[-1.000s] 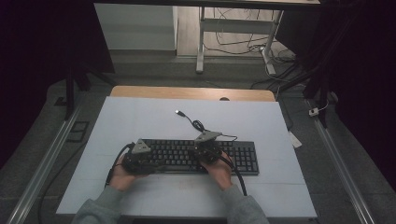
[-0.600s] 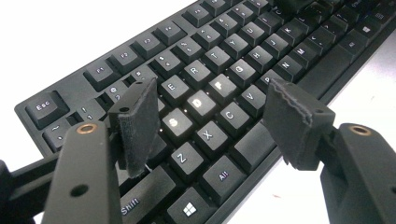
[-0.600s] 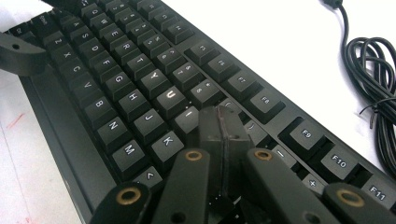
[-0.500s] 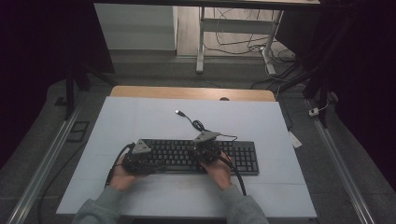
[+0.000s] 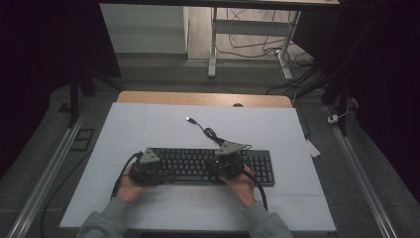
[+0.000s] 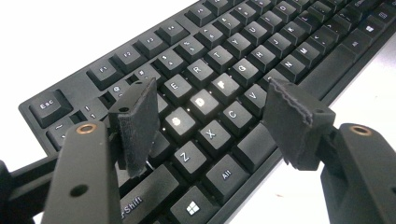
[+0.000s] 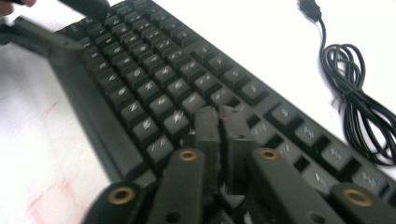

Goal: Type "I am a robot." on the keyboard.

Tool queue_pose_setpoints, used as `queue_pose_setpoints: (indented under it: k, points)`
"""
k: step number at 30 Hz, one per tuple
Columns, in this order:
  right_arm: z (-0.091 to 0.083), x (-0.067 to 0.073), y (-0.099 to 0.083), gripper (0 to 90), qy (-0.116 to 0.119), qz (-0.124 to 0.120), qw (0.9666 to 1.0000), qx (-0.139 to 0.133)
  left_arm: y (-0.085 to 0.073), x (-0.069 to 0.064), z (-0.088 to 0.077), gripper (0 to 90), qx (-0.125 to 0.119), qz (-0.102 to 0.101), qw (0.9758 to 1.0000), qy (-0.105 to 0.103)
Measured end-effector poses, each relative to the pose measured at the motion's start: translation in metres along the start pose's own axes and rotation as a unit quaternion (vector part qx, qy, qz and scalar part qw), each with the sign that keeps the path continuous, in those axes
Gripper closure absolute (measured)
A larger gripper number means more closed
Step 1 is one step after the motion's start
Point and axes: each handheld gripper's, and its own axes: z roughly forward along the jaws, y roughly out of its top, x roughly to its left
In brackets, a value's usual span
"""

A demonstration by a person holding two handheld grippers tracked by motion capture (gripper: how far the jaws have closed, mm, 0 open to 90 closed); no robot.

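While one white tabletop carries everything, one black keyboard lies along its near half. Its one cable coils just behind it and ends in a USB plug. I read Esc, Shift, Alt, Z, X and C on the keys. My left gripper hovers released above the keyboard's left end, fingers spread over those letters. My right gripper sits over the keyboard's right half, its fingers having just parted slightly, nothing between them.

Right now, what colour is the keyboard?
Black, with white lettering on the keys; the keyboard shows best in the left gripper view.
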Motion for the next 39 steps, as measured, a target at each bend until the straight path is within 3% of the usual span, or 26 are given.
queue_pose_setpoints:
  k: [6,13,39]
  points:
    - [-0.020,-0.002,-0.016,63.5,-0.011,0.005,0.9998,-0.015,0.000,-0.001,0.001,35.7,0.001,0.002,1.0000,0.001]
    - [-0.034,-0.001,-0.031,54.7,-0.011,0.004,0.9995,-0.028,0.000,-0.001,0.000,35.7,-0.001,0.003,1.0000,0.003]
    - [-0.038,-0.001,-0.038,50.7,-0.011,0.000,0.9995,-0.030,0.001,0.002,-0.002,39.0,-0.019,-0.017,0.9995,0.020]
